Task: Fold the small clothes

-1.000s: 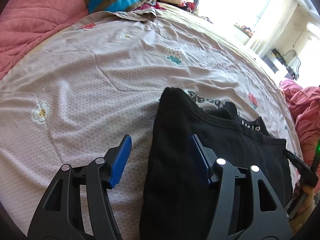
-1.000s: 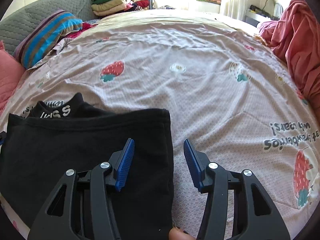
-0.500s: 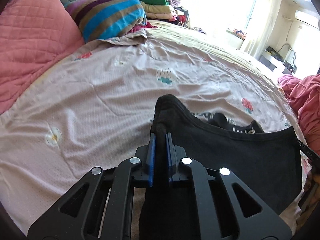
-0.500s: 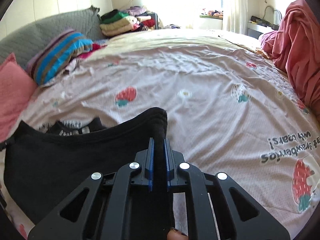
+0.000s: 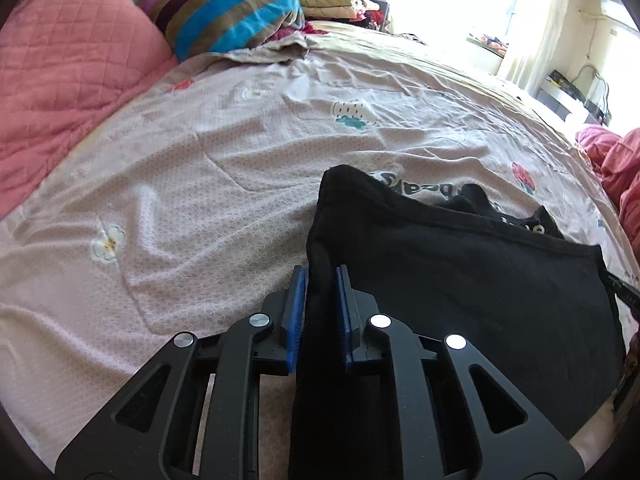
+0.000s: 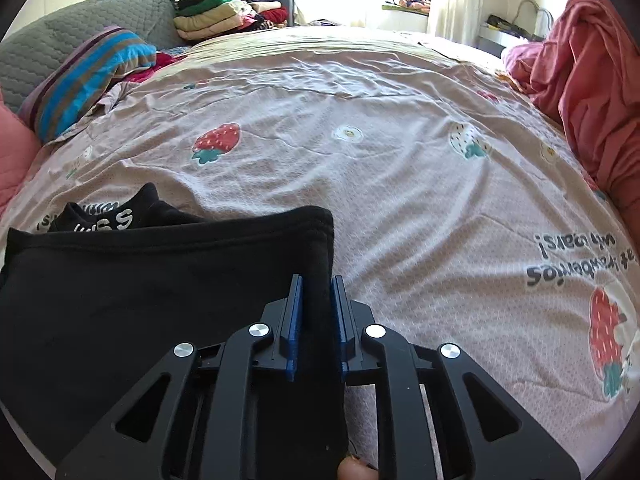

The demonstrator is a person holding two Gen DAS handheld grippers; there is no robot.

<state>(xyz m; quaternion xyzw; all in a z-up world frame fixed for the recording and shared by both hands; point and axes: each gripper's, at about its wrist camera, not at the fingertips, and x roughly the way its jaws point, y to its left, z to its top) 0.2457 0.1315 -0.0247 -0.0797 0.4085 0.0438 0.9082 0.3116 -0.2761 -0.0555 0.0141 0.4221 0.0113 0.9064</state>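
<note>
While nearly closed, each hand-held gripper [image 5: 321, 276] [image 6: 316, 284] pinches the black garment's [image 5: 460, 280] side edge.

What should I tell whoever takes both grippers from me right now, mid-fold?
Left gripper: shut on the left edge of the black garment.
Right gripper: shut on the same garment's right edge.
The garment lies on the strawberry-print bedsheet, its white-lettered part at the far side.
Done: both near corners are pinched.
Left: probably carry that edge forward over the lettered end, release, then smooth.
</note>
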